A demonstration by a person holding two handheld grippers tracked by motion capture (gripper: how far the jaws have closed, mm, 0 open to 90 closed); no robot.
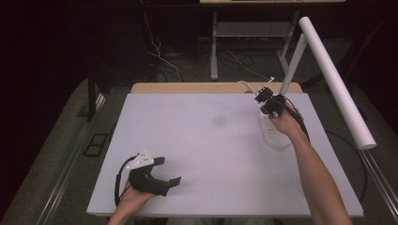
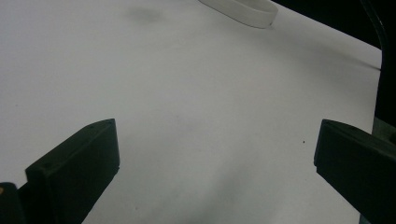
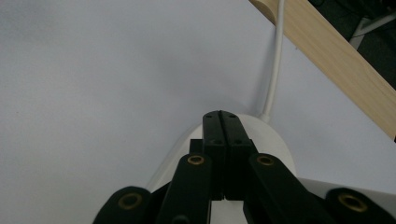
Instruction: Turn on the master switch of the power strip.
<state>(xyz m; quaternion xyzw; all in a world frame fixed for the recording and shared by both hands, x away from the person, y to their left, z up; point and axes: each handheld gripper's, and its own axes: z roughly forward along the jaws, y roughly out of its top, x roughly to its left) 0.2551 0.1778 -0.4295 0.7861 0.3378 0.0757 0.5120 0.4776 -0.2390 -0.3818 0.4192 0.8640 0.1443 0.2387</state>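
The left tool (image 1: 170, 171) rests low on the near left part of the white tabletop (image 1: 206, 150), and its jaws are wide apart with nothing between them. The right tool (image 1: 261, 95) is far across the tabletop, at the back right. Its jaws are pressed together with nothing between them, right over the far end of a white power strip (image 1: 273, 137). The strip lies flat under the right hand (image 1: 286, 123). Its white cord (image 3: 275, 60) runs off over the wooden edge (image 3: 336, 60).
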